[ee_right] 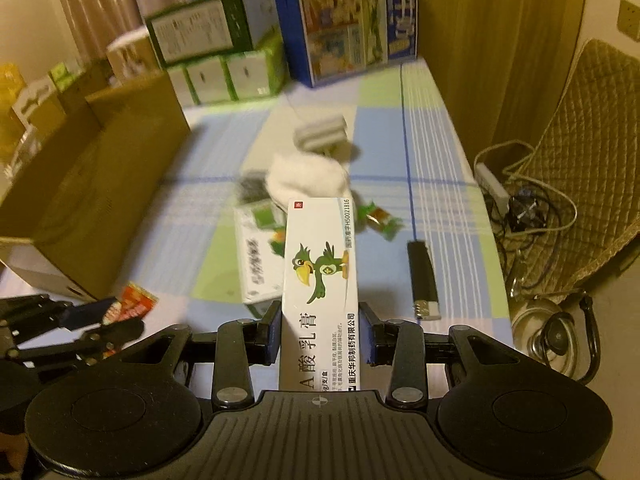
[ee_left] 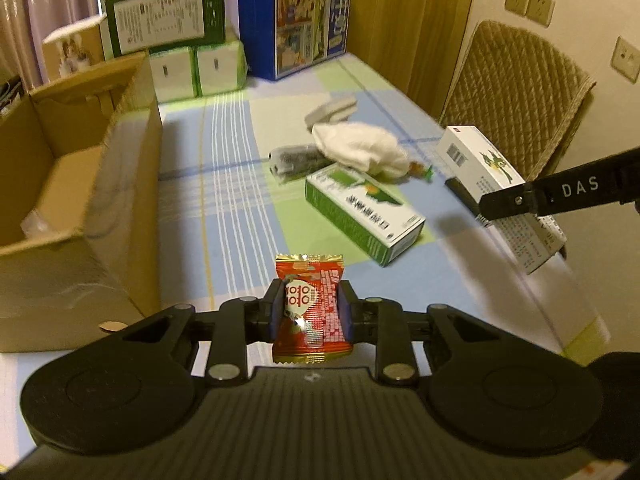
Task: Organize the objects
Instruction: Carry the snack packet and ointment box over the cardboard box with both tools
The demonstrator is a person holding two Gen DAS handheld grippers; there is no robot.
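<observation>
My left gripper is shut on a red and gold snack packet, held above the checked tablecloth. My right gripper is shut on a long white ointment box with a green bird, lifted over the table; the same ointment box and a right finger show at the right of the left wrist view. The left gripper with the packet appears low left in the right wrist view. An open cardboard box stands at the left.
On the cloth lie a green and white carton, a white cloth bundle, a grey stapler, a clear bagged item, a wrapped candy and a black lighter. Stacked boxes and a blue box stand at the back.
</observation>
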